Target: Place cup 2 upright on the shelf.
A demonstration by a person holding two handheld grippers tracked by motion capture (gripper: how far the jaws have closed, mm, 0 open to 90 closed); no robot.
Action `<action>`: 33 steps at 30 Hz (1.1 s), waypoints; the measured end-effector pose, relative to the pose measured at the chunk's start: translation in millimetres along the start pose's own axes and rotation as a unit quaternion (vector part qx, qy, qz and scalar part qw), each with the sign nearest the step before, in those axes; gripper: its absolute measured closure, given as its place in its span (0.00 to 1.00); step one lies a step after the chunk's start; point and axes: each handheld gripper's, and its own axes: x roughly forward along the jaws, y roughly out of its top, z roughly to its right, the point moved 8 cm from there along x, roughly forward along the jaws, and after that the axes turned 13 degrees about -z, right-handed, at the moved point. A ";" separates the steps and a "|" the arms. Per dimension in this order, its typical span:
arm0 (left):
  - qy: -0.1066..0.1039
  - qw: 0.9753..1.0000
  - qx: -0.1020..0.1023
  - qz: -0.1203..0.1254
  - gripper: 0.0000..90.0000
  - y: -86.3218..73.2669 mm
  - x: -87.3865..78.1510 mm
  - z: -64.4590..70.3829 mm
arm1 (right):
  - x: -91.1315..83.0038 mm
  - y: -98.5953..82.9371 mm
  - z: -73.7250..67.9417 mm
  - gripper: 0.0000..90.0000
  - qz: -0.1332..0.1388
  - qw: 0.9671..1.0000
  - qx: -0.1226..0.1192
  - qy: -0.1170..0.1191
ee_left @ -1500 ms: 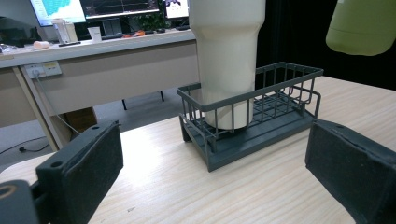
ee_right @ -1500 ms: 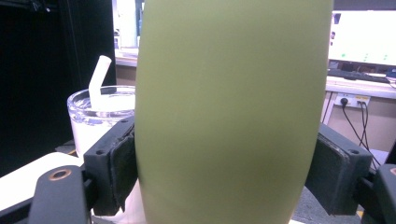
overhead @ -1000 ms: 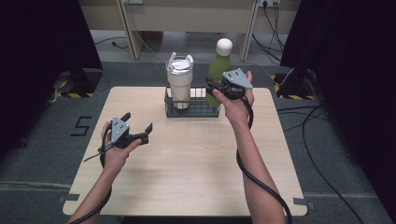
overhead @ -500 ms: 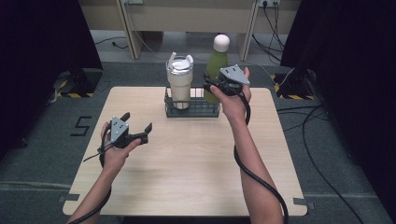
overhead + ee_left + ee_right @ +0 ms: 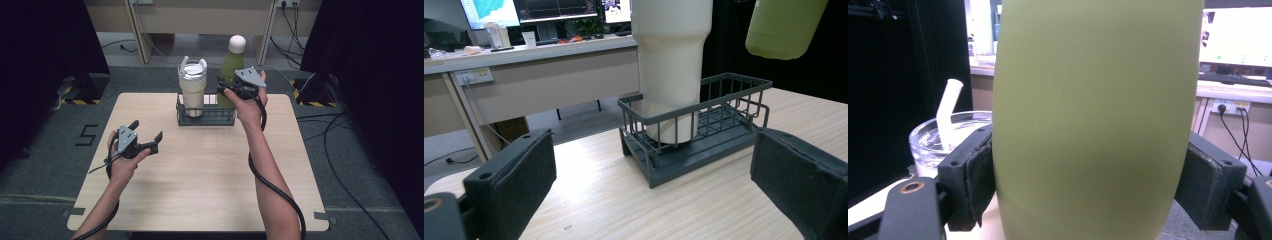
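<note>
A green bottle (image 5: 231,70) with a cream cap hangs in the air above the right end of a dark wire basket (image 5: 206,116), held upright. My right gripper (image 5: 223,87) is shut on the bottle's body (image 5: 1093,120), one pad on each side. A cream tumbler (image 5: 192,87) with a clear lid and a straw (image 5: 949,105) stands in the basket's left end. In the left gripper view the bottle's base (image 5: 784,25) floats above the basket (image 5: 704,130). My left gripper (image 5: 146,131) stands open over the table's left side, holding nothing and pointing at the basket.
The wooden table (image 5: 200,190) has bare surface in front of the basket and on both sides. Desks, monitors and cables lie beyond the far edge. Dark curtains flank the table left and right.
My right gripper has raised the green bottle a little higher over the basket. The left gripper has stayed in place.
</note>
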 end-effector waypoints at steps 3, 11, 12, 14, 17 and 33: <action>0.000 1.000 0.000 0.001 0.04 0.3 -0.3 0.2 | 2.7 0.6 2.5 0.24 0.000 1.000 0.004 -0.002; 0.001 1.000 0.000 0.001 0.04 0.8 -0.9 -1.2 | 11.5 -0.2 5.8 0.24 -0.006 1.000 0.008 -0.007; 0.001 1.000 0.001 0.001 0.04 0.8 -0.9 -1.3 | 12.9 -0.9 5.8 0.24 -0.008 1.000 0.008 -0.007; 0.002 1.000 0.001 0.001 0.04 0.9 -1.1 -1.9 | 15.3 -2.1 6.3 0.24 -0.010 1.000 0.008 -0.008; 0.002 1.000 -0.001 0.002 0.04 1.0 -1.4 -2.7 | 17.9 -3.4 7.0 0.24 -0.013 1.000 0.012 -0.009; 0.007 1.000 -0.001 0.002 0.04 0.7 -2.4 -6.7 | 36.1 -4.0 7.6 0.24 -0.025 0.999 0.019 -0.011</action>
